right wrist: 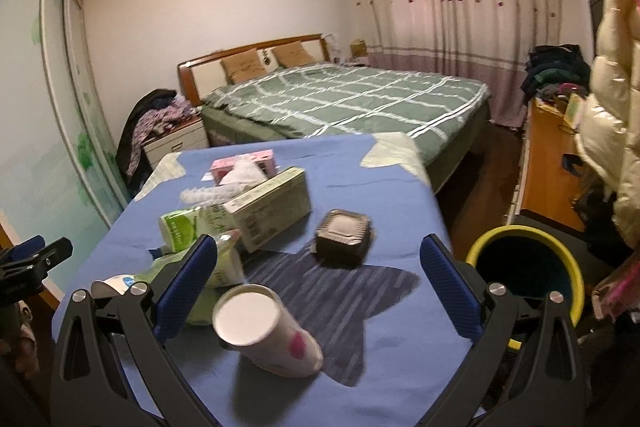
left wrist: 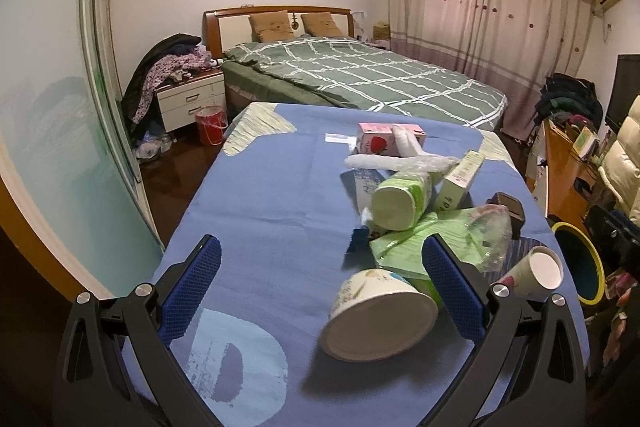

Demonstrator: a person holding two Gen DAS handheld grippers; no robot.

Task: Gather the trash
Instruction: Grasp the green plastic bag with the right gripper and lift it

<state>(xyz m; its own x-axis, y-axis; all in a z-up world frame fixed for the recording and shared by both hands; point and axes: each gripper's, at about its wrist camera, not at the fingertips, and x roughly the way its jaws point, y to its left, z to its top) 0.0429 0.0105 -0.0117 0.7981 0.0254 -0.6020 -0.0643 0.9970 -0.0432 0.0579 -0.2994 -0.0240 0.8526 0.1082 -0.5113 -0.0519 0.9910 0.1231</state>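
Trash lies piled on a blue-covered table (left wrist: 260,211). In the left wrist view a white paper bowl (left wrist: 378,319) lies on its side between my open left gripper's (left wrist: 320,287) fingers, nearer the right one. Behind it lie a green tissue pack (left wrist: 400,201), a green box (left wrist: 460,179), a pink carton (left wrist: 376,141), crumpled plastic (left wrist: 490,235) and a paper cup (left wrist: 536,273). In the right wrist view my open right gripper (right wrist: 320,279) hovers over that paper cup (right wrist: 266,331), which lies on its side. A black container (right wrist: 344,237) sits beyond it.
A yellow-rimmed dark bin (right wrist: 524,267) stands on the floor right of the table, also in the left wrist view (left wrist: 580,265). A green bed (left wrist: 360,75), nightstand (left wrist: 192,101) and red bucket (left wrist: 210,125) lie beyond. A desk (right wrist: 548,167) and a cream jacket (right wrist: 612,107) are at right.
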